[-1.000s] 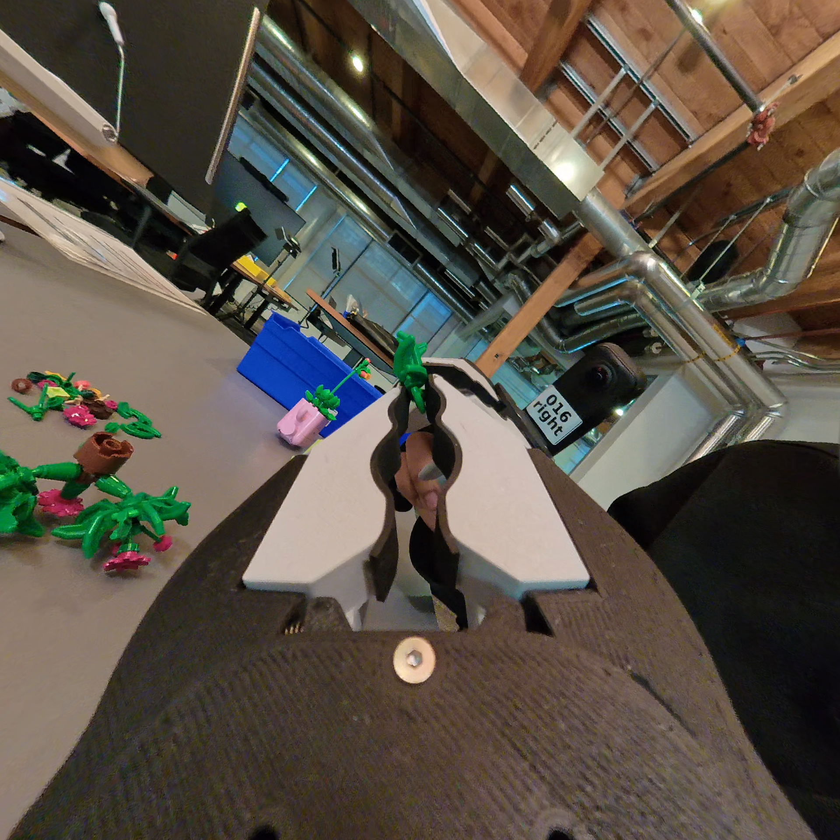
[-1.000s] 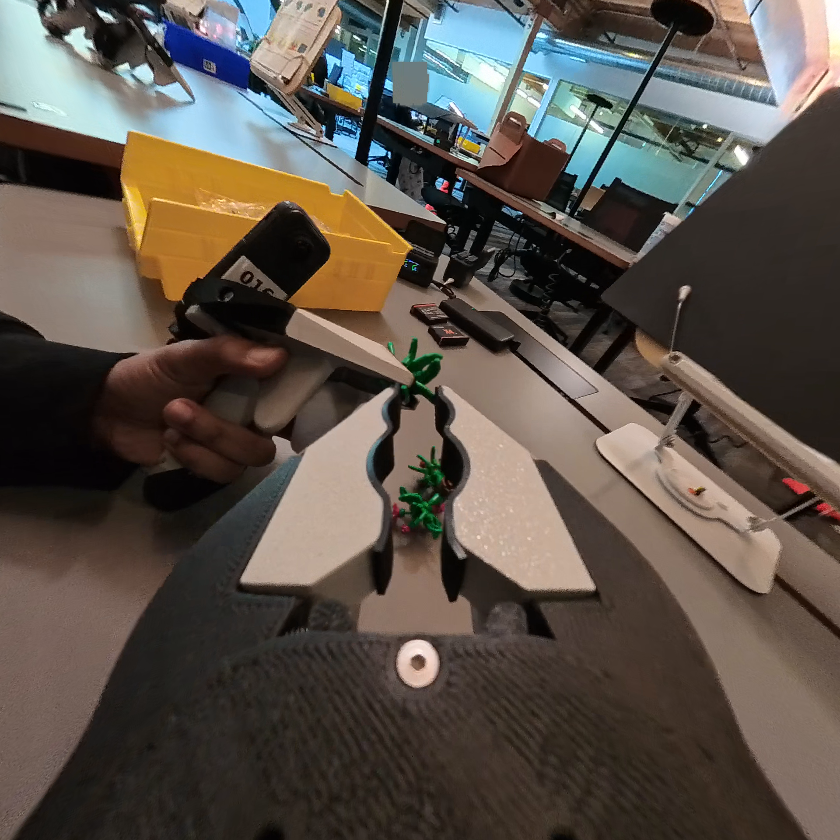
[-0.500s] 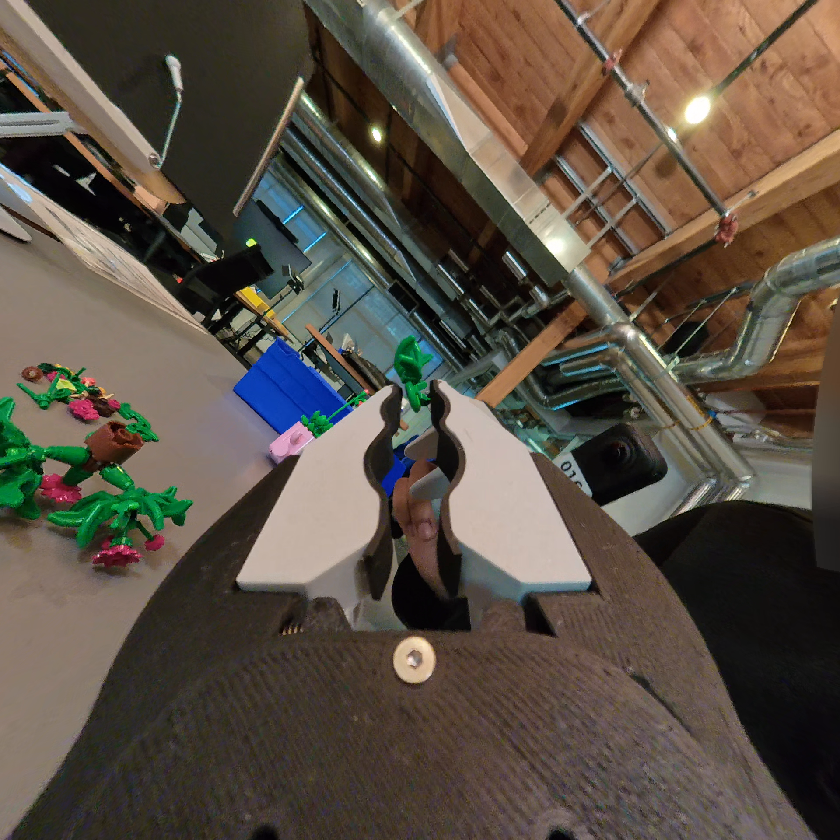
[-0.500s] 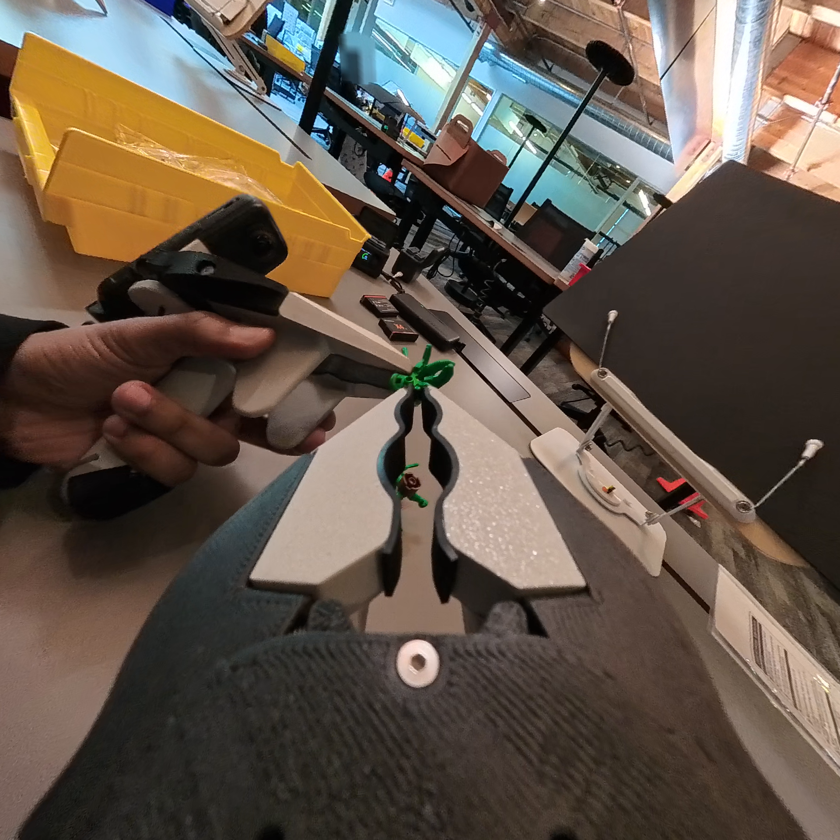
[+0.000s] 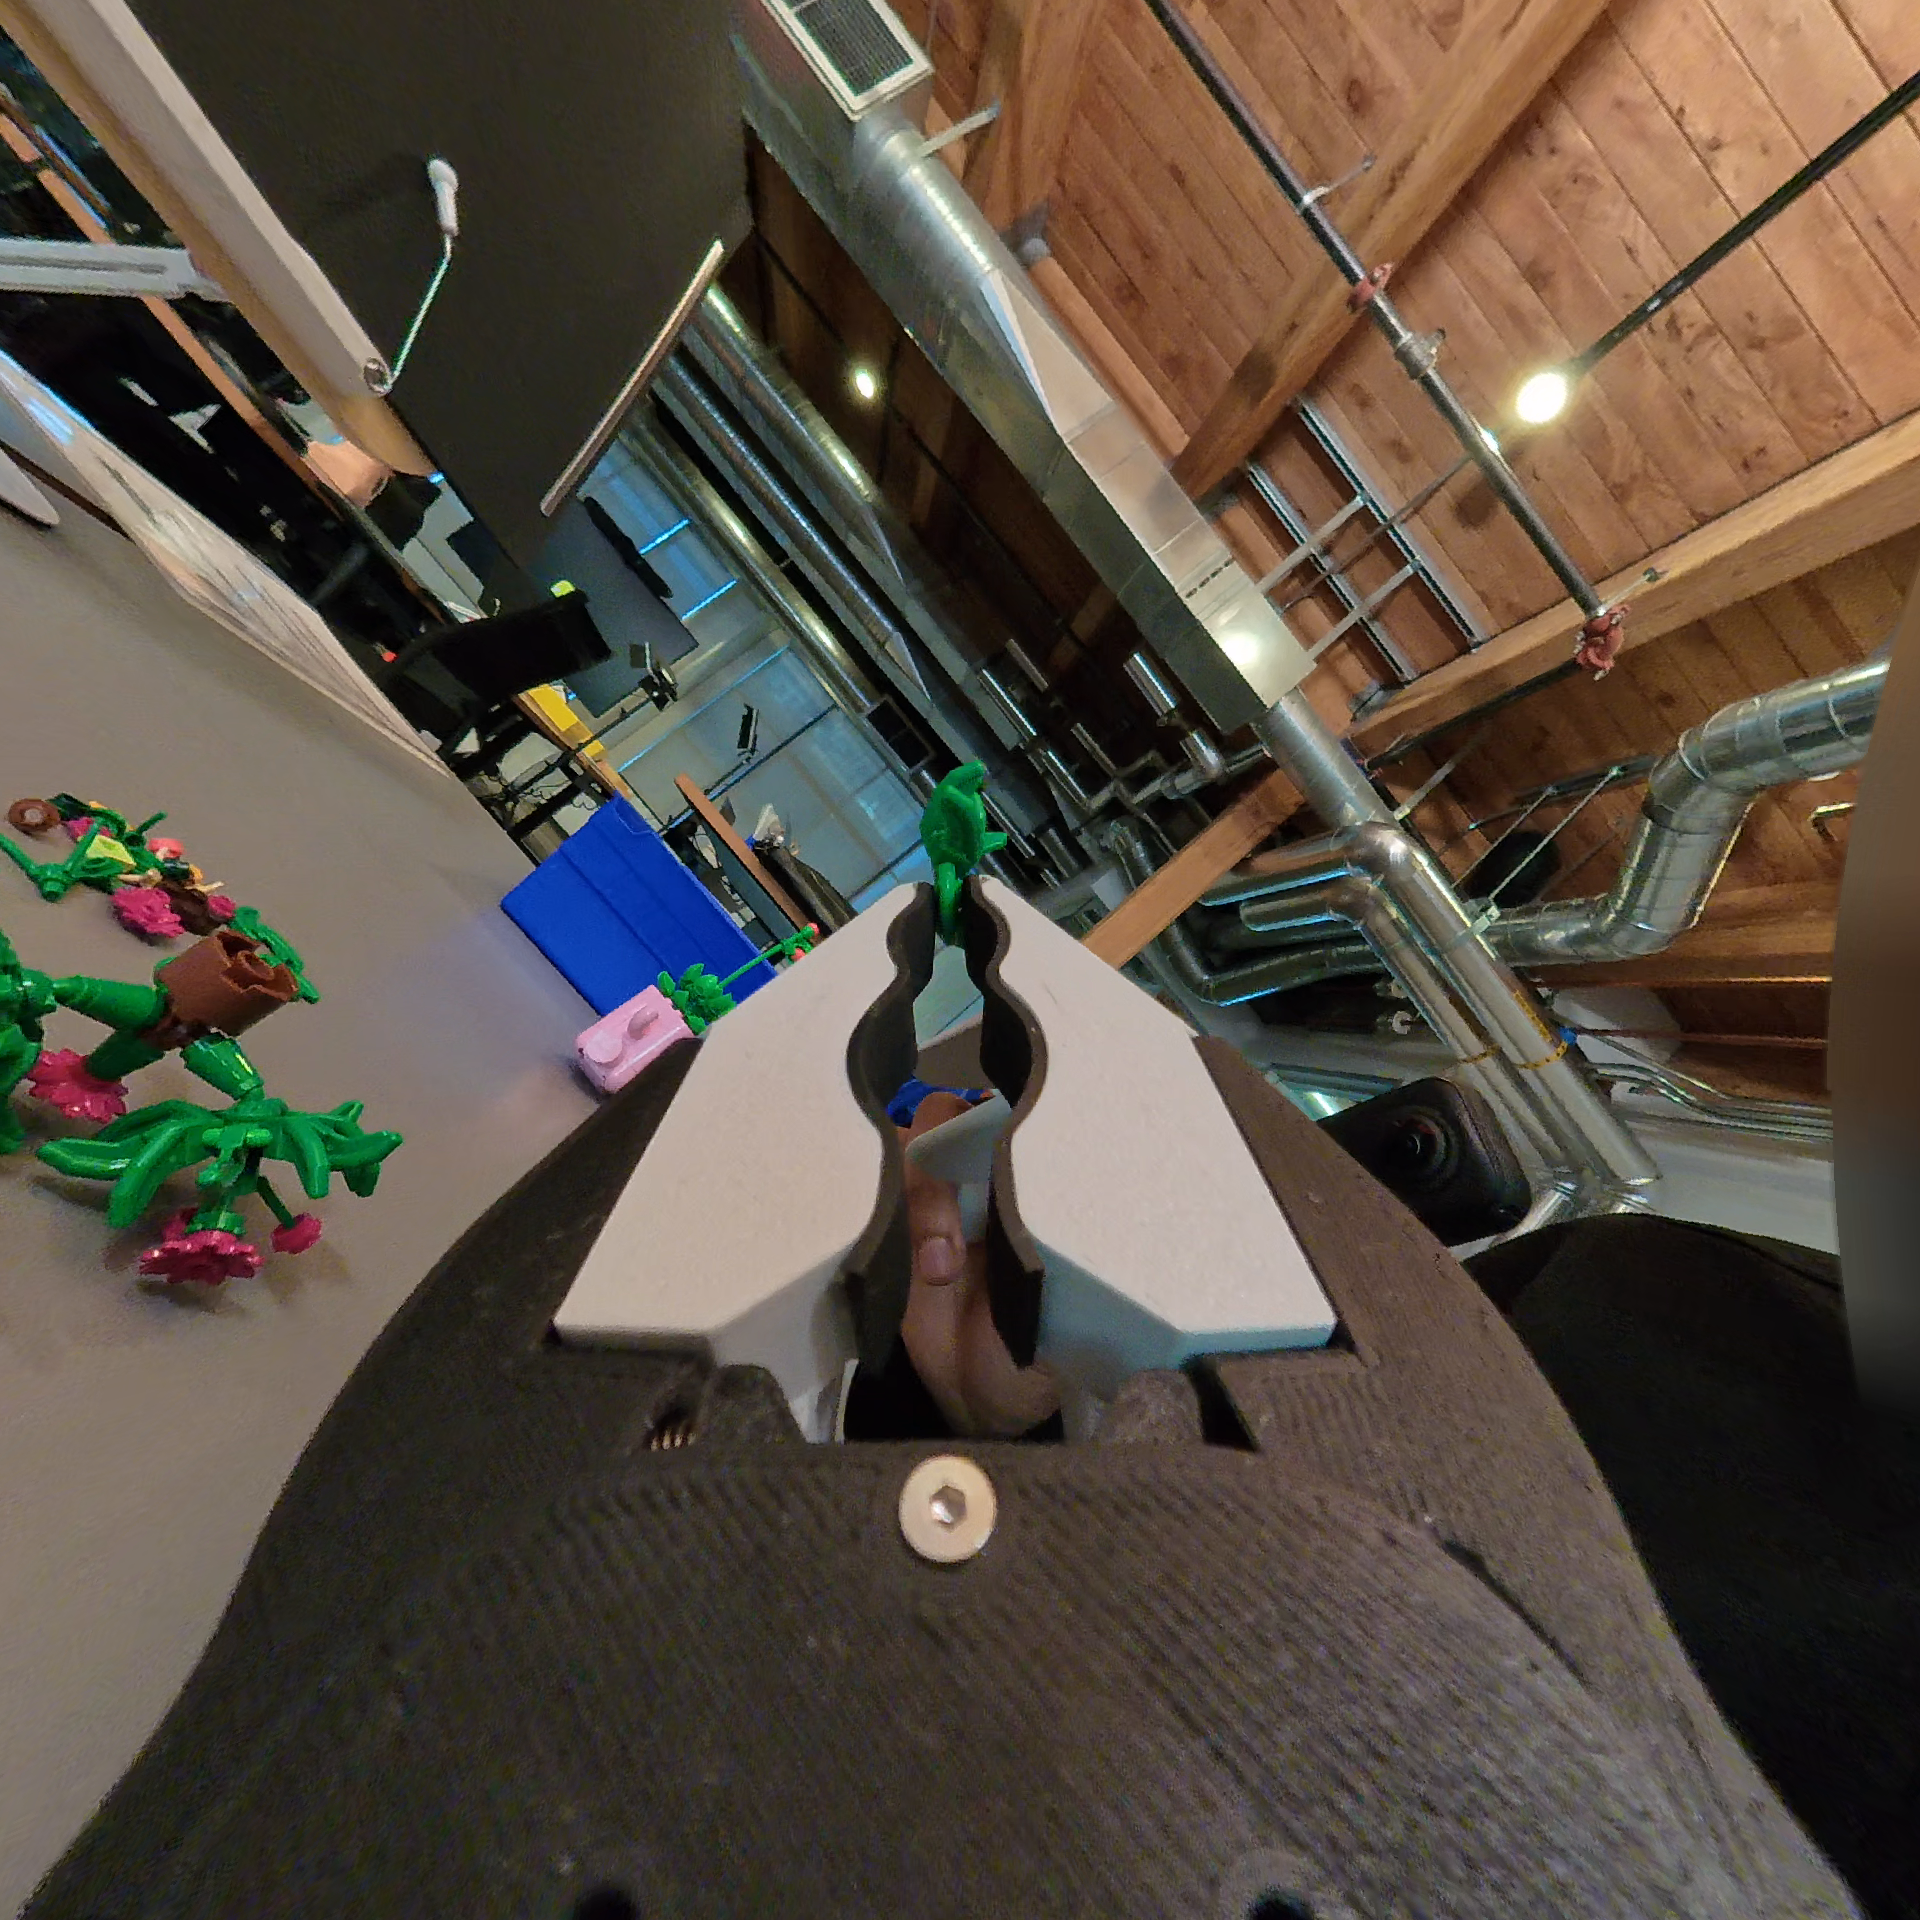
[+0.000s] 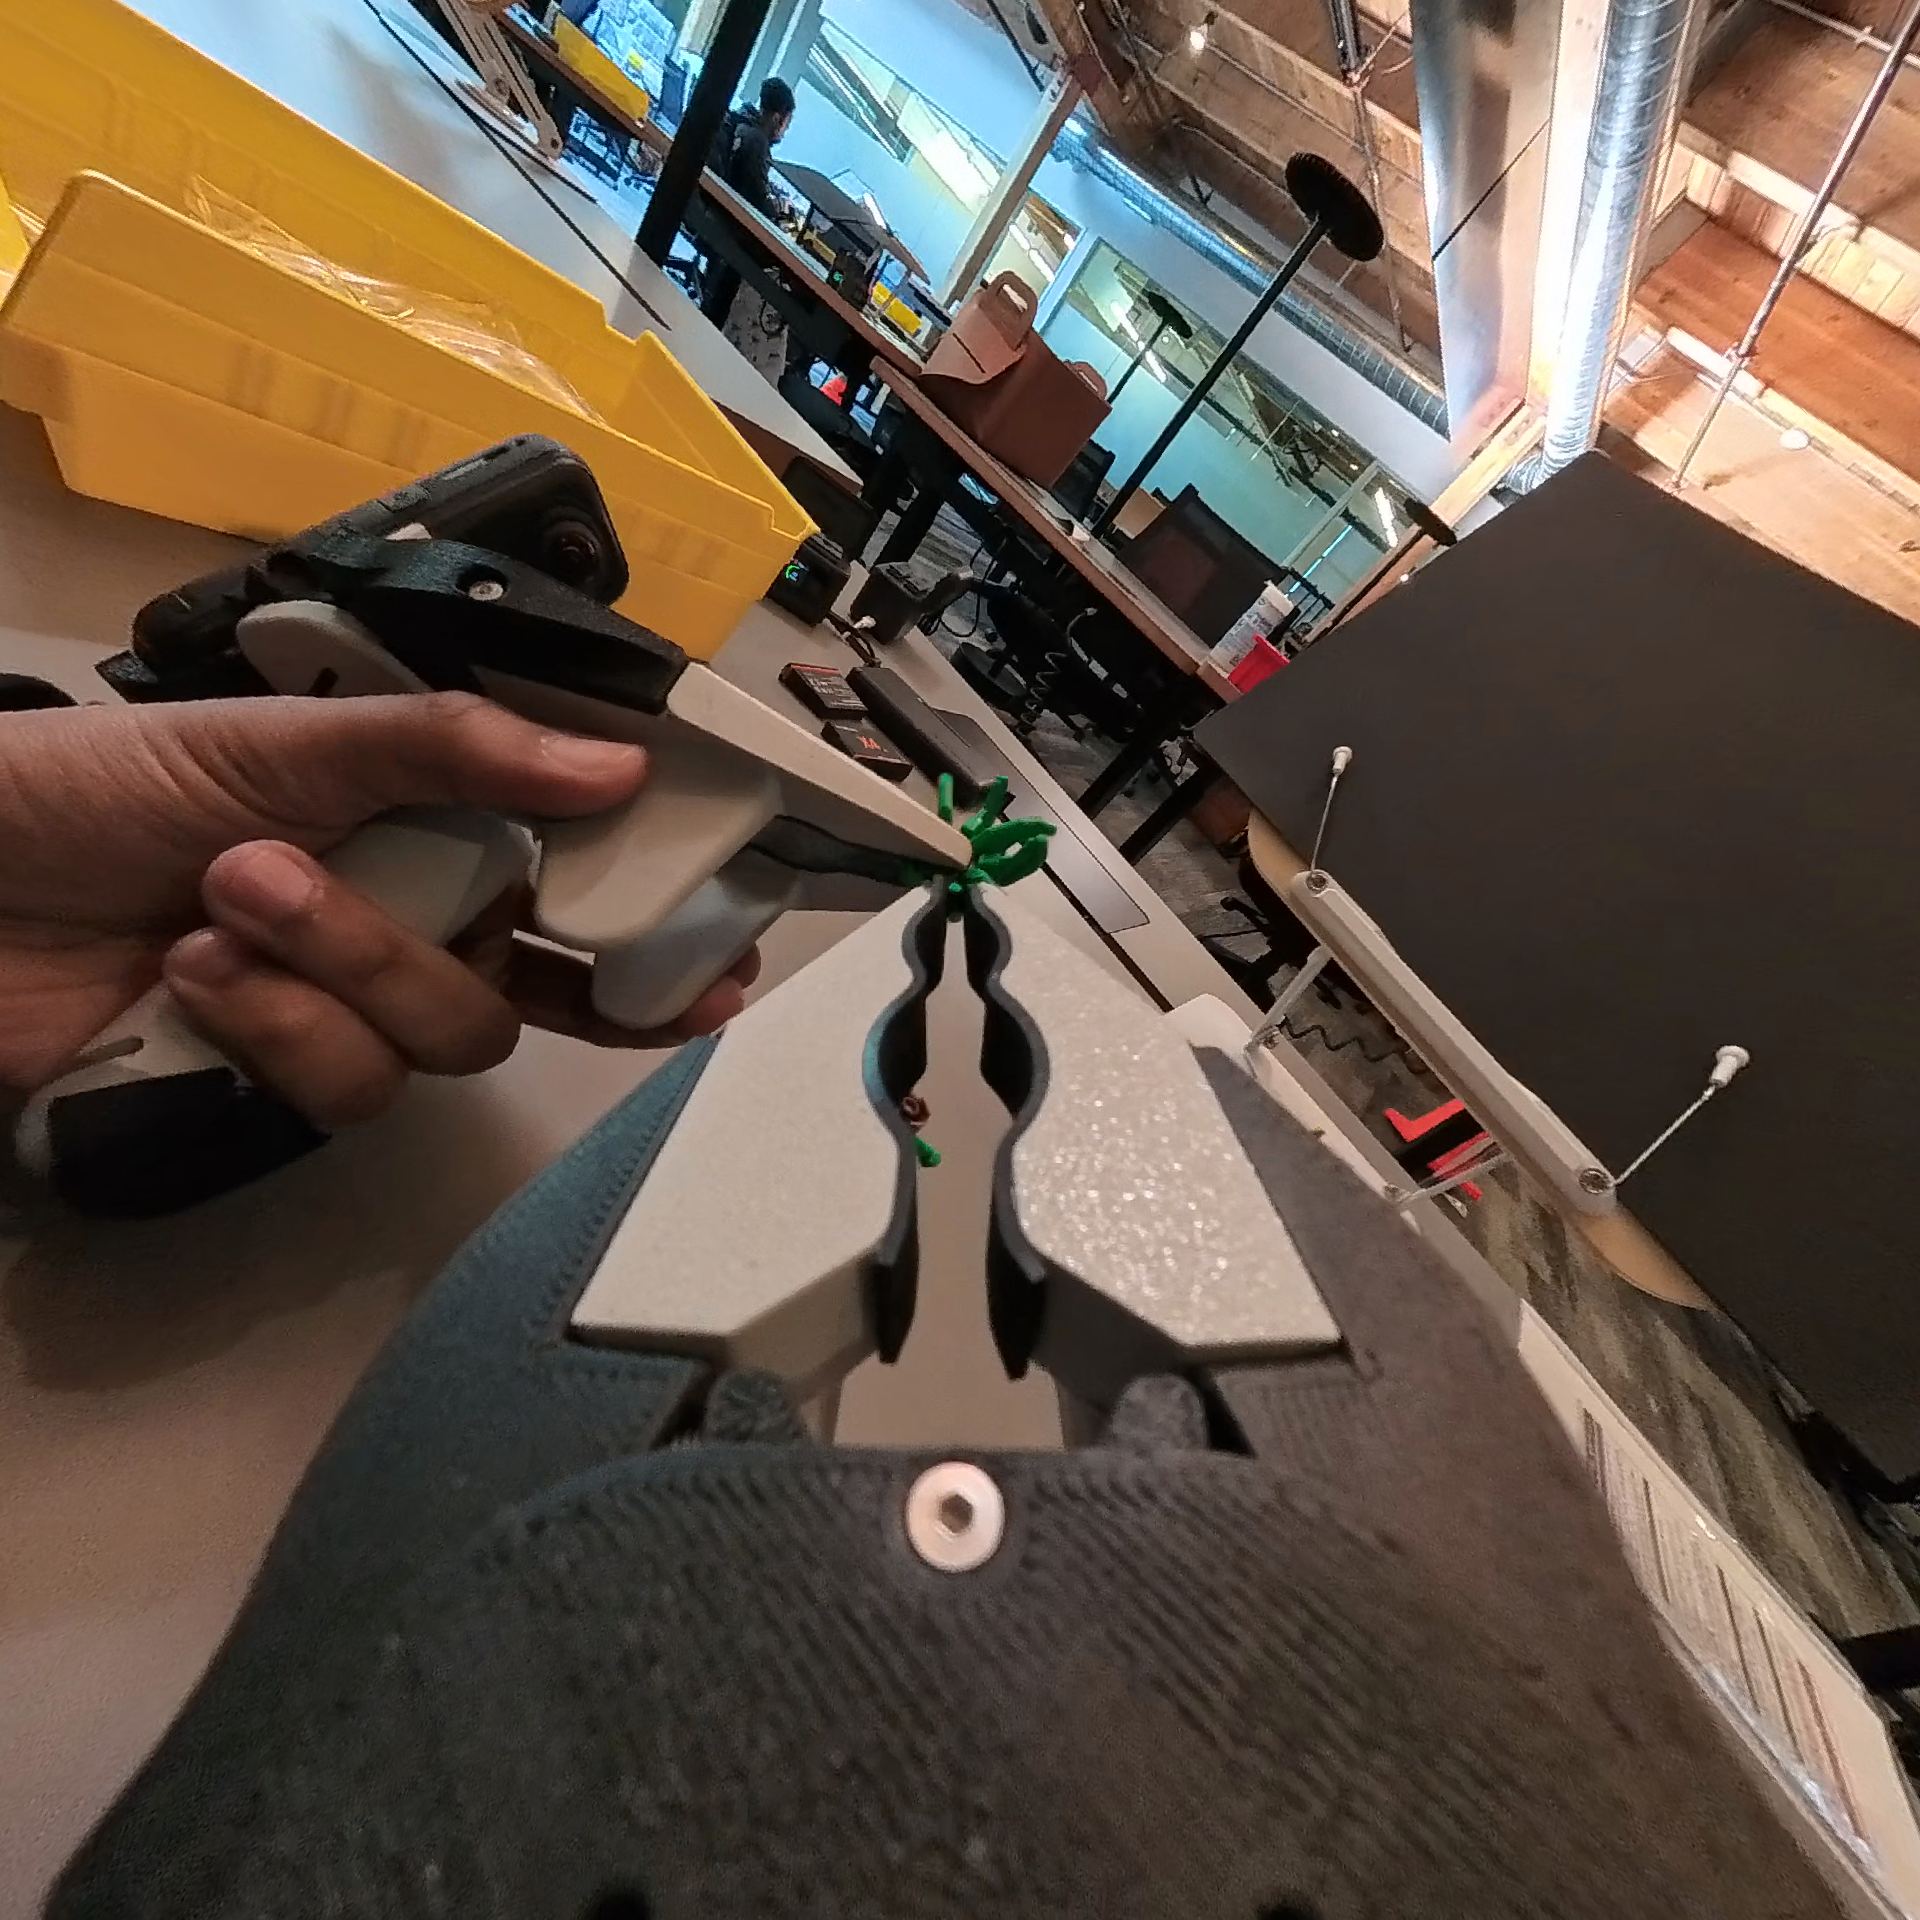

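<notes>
My left gripper [image 5: 951, 912] is shut on the stem of a small green leafy plant piece [image 5: 961, 826] and holds it in the air above the grey table [image 5: 208, 1455]. In the right wrist view, my right gripper [image 6: 948, 912] is shut on the same green piece [image 6: 997, 847]. The left gripper [image 6: 935, 854], held by a hand [image 6: 260, 883], meets it tip to tip from the left. The right hand [image 5: 945, 1257] shows through the gap between the left fingers.
Loose green stems with pink flowers [image 5: 208, 1174] and a brown piece [image 5: 223, 982] lie on the table at the left. A pink brick with a plant [image 5: 634, 1039] stands before a blue bin [image 5: 623, 914]. Yellow bins [image 6: 364, 395], a black panel [image 6: 1610, 883] and a white stand [image 6: 1444, 1039] border the table.
My right gripper has gone from open to shut on the green piece at the left gripper's tip. Both grippers have tilted upward and drawn closer together.
</notes>
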The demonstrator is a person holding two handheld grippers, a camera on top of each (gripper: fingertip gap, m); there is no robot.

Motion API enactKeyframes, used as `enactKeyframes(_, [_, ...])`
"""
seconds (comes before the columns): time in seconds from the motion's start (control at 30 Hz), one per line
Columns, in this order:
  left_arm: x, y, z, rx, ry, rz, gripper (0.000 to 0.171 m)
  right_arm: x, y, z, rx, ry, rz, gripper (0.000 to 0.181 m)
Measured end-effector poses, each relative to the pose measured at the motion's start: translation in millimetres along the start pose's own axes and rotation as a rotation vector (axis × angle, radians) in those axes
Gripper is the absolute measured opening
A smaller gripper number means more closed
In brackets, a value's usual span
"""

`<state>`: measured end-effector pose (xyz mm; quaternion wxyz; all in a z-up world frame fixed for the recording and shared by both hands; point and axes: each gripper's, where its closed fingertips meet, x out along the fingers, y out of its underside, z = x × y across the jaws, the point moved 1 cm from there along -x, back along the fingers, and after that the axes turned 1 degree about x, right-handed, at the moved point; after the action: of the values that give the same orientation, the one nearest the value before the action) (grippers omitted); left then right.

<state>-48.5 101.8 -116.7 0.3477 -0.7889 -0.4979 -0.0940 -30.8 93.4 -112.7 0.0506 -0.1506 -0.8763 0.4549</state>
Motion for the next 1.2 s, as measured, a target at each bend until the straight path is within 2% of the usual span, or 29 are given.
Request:
enactKeyframes(0.6, [2, 3, 1, 0.007, -0.023, -0.002, 0.0, 1, 4, 1, 0.0, -0.017, 0.014, 0.001])
enactKeyframes(0.83, [2, -2, 5, 0.065, -0.118, -0.002, 0.0, 4, 7, 0, 0.194, -0.08, 0.124, 0.0])
enactKeyframes(1.13, [-2, -14, 1, 0.274, -0.279, 0.032, 0.0, 11, 1, 0, 0.339, -0.116, 0.102, 0.001])
enactKeyframes(1.2, [-3, -16, 2, 0.278, -0.3, 0.029, 0.0, 13, 1, 1, 0.355, -0.116, 0.102, 0.001])
